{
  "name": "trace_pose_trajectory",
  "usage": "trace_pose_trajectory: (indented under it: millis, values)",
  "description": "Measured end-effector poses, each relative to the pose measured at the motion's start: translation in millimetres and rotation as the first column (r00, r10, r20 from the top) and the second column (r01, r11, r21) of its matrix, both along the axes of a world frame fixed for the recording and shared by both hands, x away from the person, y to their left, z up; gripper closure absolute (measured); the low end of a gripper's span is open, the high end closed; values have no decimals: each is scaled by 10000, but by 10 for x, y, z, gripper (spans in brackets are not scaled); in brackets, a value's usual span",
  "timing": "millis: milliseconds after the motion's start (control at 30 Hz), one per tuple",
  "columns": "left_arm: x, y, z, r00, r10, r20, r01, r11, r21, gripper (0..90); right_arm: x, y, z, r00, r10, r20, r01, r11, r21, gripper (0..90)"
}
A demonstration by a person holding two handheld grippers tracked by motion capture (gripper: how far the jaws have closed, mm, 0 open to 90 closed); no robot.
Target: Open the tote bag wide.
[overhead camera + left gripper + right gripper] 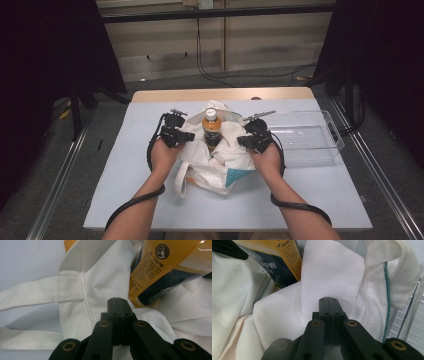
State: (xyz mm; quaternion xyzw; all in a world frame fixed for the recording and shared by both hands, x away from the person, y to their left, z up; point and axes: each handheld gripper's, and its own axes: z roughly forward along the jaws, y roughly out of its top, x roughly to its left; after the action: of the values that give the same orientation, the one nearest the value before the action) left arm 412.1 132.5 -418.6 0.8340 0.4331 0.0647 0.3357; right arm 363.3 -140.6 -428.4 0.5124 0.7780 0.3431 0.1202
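A white cloth tote bag (pixel 215 167) lies in the middle of the table, its mouth facing away from me. An orange-labelled bottle (pixel 211 127) with a white cap stands in that mouth. My left gripper (pixel 189 136) is at the mouth's left side and my right gripper (pixel 242 141) at its right side. In the left gripper view the gripper (pixel 117 299) has its jaws pressed together where the bag (pixel 100 272) wrinkles toward them, beside the bottle (pixel 160 270). In the right gripper view the gripper (pixel 329 299) is likewise shut against gathered bag cloth (pixel 332 272), with the bottle (pixel 284 262) at upper left.
A clear plastic tray (pixel 305 135) stands on the table just right of the bag, close to my right gripper; its wall (pixel 409 315) shows in the right gripper view. One bag strap (pixel 30 292) lies out on the light grey tabletop (pixel 125 165). Dark screens flank the table.
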Motion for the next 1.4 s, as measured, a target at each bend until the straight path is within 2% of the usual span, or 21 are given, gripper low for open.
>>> trace_pose_trajectory:
  millis: [567, 833, 1000, 1067, 1100, 1400]
  values:
    - [-4, -2, -25, 10000, 3, 41, -2, 10000, -32, 900, -63, 40, -113, 10000, -19, 33, 19, 10000, 21, 900]
    - [-2, 5, -80, 9999, -20, -103, 20, 10000, -18, 900, -78, 42, -157, 10000, -52, 80, 52, 10000, 32, 900]
    - [-4, 6, -133, 9999, 8, -167, -8, 10000, 25, 900, -97, 64, -175, 9999, -15, 156, 17, 9999, -156, 900]
    - [-11, -2, -154, 9998, 164, -118, -165, 9998, -57, 900, -99, 64, -180, 9998, 34, 220, -30, 9997, -223, 900]
    - [-5, 12, -157, 9998, 6, -182, -6, 10000, -16, 900, -99, 64, -179, 9998, 25, 219, -20, 9997, -224, 900]
    - [-8, 12, -207, 9998, 30, -205, -28, 10000, 75, 900, -113, 83, -207, 9997, 91, 215, -84, 9995, -288, 900]
